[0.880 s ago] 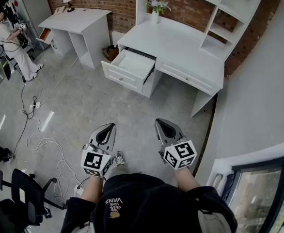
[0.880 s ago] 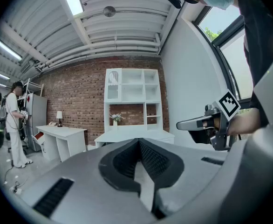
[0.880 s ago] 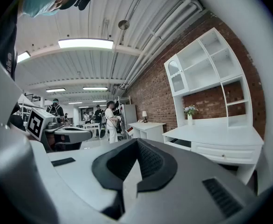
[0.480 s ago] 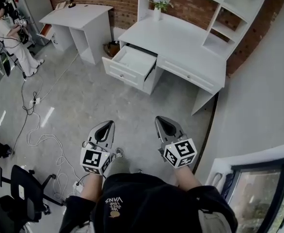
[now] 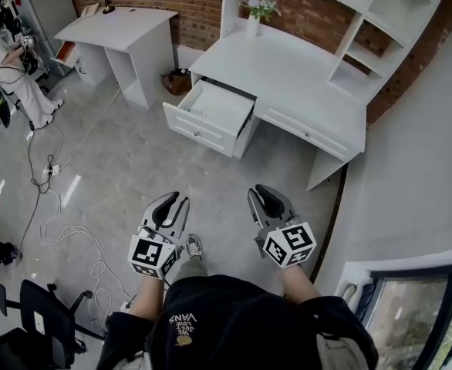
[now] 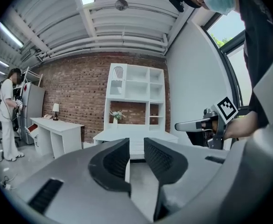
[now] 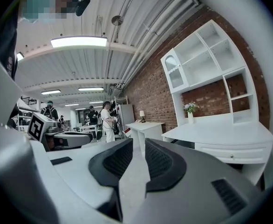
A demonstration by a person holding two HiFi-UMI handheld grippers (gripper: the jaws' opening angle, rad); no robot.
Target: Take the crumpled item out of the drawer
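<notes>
The white drawer [image 5: 210, 116] stands pulled out from the white desk [image 5: 288, 75] with its shelf hutch, across the grey floor from me. Its inside looks pale, and I cannot make out a crumpled item from here. My left gripper [image 5: 176, 200] and right gripper [image 5: 258, 193] hang side by side in front of my body, well short of the drawer, both pointing at the desk. In the left gripper view the left gripper [image 6: 136, 142] shows a gap with nothing in it. The right gripper [image 7: 139, 143] stands a little narrower, also with nothing between its pads.
A second white desk [image 5: 126, 29] with a lamp stands at the back left, and a person [image 5: 10, 60] is near it. Cables [image 5: 64, 226] trail over the floor at the left, by a black chair [image 5: 41, 314]. A white wall and window [image 5: 411, 307] close the right side.
The desk and open drawer have shifted slightly lower and rightward in the head view as the view moved. Both grippers keep their place in front of my body.
</notes>
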